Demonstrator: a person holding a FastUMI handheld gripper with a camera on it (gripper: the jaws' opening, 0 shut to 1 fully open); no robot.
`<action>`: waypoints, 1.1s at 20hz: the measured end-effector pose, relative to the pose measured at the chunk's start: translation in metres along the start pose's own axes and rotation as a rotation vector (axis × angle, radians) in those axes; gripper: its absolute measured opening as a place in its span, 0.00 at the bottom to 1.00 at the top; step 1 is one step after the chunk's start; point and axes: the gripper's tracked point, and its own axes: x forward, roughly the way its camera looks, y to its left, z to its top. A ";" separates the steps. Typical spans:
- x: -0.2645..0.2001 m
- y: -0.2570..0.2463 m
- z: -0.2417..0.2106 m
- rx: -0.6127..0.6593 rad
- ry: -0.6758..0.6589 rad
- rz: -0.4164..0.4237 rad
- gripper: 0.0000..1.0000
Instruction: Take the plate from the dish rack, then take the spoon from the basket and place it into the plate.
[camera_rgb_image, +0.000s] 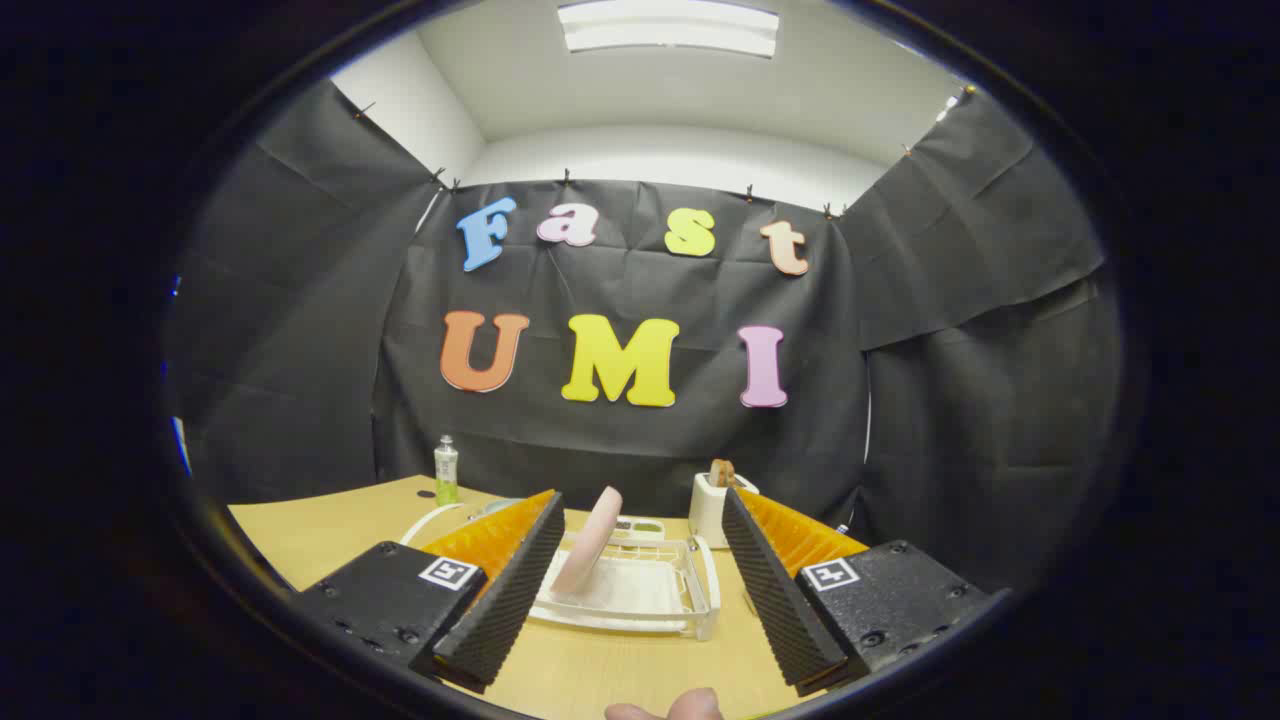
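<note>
A pink plate (594, 538) stands on edge, leaning, in a white dish rack (690, 600) on the wooden table (320, 530). The rack lies just ahead of my gripper (640, 640), between the two fingers. Both ribbed black fingers (505, 600) are spread wide apart with nothing between them, so the gripper is open. Beyond the right finger stands a white basket (707, 508) with a brown spoon handle (721, 472) sticking up out of it.
A small green-tinted bottle (446, 470) stands at the back left of the table. A white curved item (430, 520) lies left of the rack, partly hidden behind the left finger. A fingertip of the person's hand (665, 708) shows below the fingers.
</note>
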 end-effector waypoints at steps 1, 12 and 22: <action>0.000 0.000 0.000 0.002 0.000 0.000 1.00; -0.003 0.001 -0.001 0.012 -0.006 0.000 1.00; -0.003 0.000 -0.002 0.012 -0.007 -0.002 1.00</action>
